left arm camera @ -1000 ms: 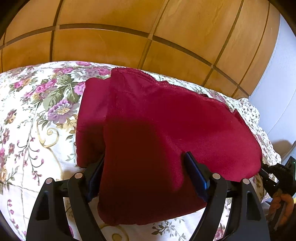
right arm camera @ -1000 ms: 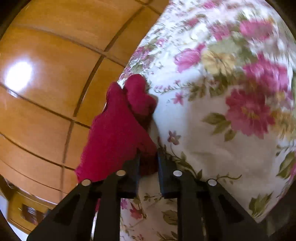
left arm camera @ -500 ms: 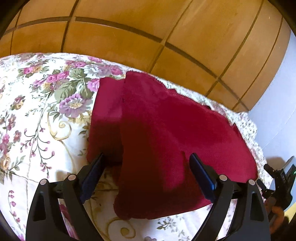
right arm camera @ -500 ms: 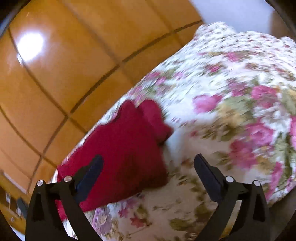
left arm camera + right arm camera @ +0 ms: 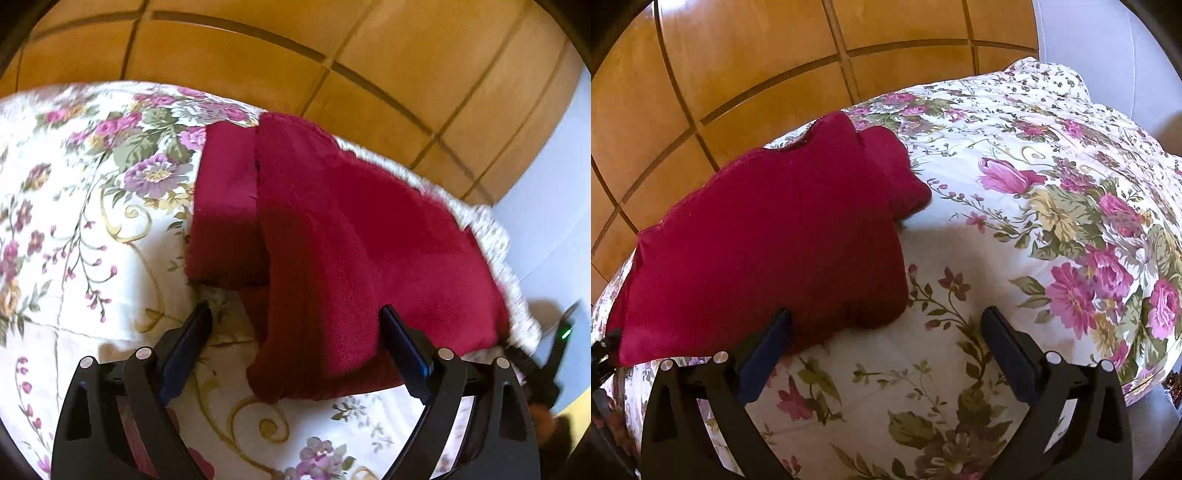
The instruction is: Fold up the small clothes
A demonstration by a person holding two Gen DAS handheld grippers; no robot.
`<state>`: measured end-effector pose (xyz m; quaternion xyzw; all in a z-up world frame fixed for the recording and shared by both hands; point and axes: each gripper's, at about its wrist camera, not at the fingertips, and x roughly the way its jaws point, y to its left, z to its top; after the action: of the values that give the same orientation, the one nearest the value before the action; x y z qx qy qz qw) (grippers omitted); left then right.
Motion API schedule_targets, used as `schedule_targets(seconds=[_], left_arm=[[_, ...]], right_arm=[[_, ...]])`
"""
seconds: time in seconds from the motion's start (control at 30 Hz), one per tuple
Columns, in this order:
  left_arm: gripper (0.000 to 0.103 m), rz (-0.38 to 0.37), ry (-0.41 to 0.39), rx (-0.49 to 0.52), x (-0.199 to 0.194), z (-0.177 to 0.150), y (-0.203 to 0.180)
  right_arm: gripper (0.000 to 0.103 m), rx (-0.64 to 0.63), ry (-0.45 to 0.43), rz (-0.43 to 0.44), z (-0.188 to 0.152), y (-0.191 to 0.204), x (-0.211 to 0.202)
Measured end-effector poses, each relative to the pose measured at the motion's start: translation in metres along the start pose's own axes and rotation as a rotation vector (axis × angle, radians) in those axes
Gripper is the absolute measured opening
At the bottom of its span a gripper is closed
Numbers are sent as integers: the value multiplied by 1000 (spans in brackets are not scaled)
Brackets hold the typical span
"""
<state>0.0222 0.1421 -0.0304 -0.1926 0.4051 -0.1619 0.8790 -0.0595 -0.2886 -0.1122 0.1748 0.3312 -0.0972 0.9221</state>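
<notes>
Having let go of the garment [image 5: 764,240], both grippers [image 5: 295,343] [image 5: 886,343] are gaping empty; it is probably lying limp, light, best pinched at a corner.

Releasing the dark red garment [image 5: 764,243]: right gripper [image 5: 886,347] no longer pinching its edge, now spread wide over the floral bedspread [image 5: 1015,280], only its left pad beside the cloth's near edge. Rolling back to level, the garment lying flat and folded. Left gripper [image 5: 295,343] standing a little wider and drawing back, its pads clearing the garment's near edge, with more bedspread showing below the cloth.
</notes>
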Motion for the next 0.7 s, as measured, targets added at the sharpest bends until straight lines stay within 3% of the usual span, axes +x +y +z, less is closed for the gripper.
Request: schedule_targets(seconds=[0.17, 0.27, 0.43, 0.7], left_arm=[[93, -40, -53, -158, -14, 8, 22], [93, -43, -57, -201, -13, 15, 28], [96, 0, -27, -149, -2, 15, 20], [99, 10, -5, -88, 8, 17, 13]], right_arm=[[101, -1, -14, 3, -2, 2, -5], [101, 3, -22, 7, -3, 1, -5], [101, 21, -25, 5, -2, 1, -4], [101, 43, -33, -42, -2, 9, -3]])
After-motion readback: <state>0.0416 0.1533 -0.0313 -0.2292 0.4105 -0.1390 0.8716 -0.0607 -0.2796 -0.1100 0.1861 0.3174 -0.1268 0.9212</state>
